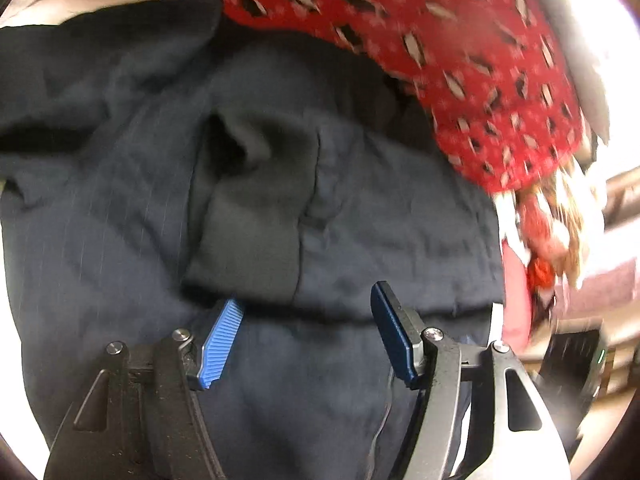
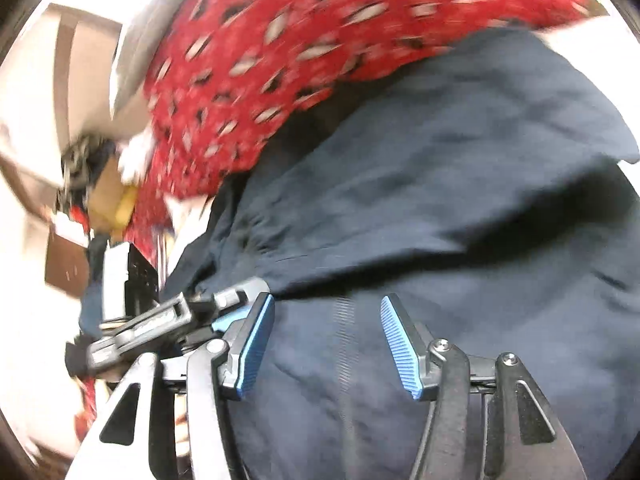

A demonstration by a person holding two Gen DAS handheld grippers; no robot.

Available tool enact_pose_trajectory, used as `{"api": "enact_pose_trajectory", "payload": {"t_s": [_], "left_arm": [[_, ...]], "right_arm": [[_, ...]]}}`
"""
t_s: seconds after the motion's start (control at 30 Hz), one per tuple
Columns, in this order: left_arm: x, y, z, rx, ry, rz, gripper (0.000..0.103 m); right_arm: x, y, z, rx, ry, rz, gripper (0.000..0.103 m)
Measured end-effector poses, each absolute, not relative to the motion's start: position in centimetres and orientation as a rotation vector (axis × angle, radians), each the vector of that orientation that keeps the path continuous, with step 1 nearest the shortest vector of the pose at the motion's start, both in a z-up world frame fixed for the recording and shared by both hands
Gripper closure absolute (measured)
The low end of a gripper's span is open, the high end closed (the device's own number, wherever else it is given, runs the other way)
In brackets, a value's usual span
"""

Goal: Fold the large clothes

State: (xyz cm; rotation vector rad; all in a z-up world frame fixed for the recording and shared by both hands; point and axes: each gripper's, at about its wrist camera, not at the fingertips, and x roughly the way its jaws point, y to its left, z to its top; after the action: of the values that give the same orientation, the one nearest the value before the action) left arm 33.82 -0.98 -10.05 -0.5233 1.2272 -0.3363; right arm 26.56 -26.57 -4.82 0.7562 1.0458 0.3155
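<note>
A cardboard box (image 2: 105,196) sits at nine o'clock in the right wrist view, blurred, with a brown board (image 2: 66,268) just below it. A pale wall (image 2: 32,92) fills ten o'clock.

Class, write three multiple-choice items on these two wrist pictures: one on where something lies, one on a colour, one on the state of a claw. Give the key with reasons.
1. Where does the red patterned cloth lie relative to the dark navy garment?
A. Beyond it, at its far edge
B. Between the claw fingers
C. Folded underneath the claws

2. What colour are the ribbed pads on the claw fingers?
A. Green
B. Blue
C. Yellow

3. What state is the left claw in?
A. Shut on the red cloth
B. Shut on the navy garment
C. Open, nothing between its fingers

Key:
1 A: the red cloth spans the top of both views, past the navy fabric.
2 B: the pads show bright blue in both views.
3 C: its fingers stand apart above the navy fabric; the right claw looks the same.
</note>
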Motion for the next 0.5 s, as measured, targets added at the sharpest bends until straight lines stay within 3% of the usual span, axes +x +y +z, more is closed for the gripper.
{"api": "enact_pose_trajectory", "payload": {"t_s": [0.03, 0.07, 0.1, 0.13, 0.33, 0.5], "left_arm": [[34.2, -0.9, -10.0, -0.558, 1.211, -0.334, 0.043], [34.5, -0.9, -9.9, -0.58, 1.197, -0.321, 0.07], [35.1, -0.9, -9.5, -0.558, 1.189, -0.282, 0.086], [35.4, -0.9, -9.1, -0.537, 1.18, -0.27, 0.09], [33.3, 1.9, -4.3, -0.476, 0.979, -0.094, 0.09], [33.2, 3.9, -5.8, -0.472, 1.071, -0.046, 0.09]], "right_arm": [[26.0, -28.1, -4.8, 0.789, 1.026, 0.298, 0.045], [25.7, -29.1, -4.7, 0.808, 1.009, 0.282, 0.045], [25.3, -30.3, -4.6, 0.822, 0.986, 0.261, 0.045], [25.2, -31.6, -4.3, 0.839, 0.957, 0.234, 0.045], [24.7, -38.7, -3.4, 0.897, 0.823, 0.053, 0.043], [27.2, -41.4, -5.7, 0.956, 0.845, -0.011, 0.042]]}}
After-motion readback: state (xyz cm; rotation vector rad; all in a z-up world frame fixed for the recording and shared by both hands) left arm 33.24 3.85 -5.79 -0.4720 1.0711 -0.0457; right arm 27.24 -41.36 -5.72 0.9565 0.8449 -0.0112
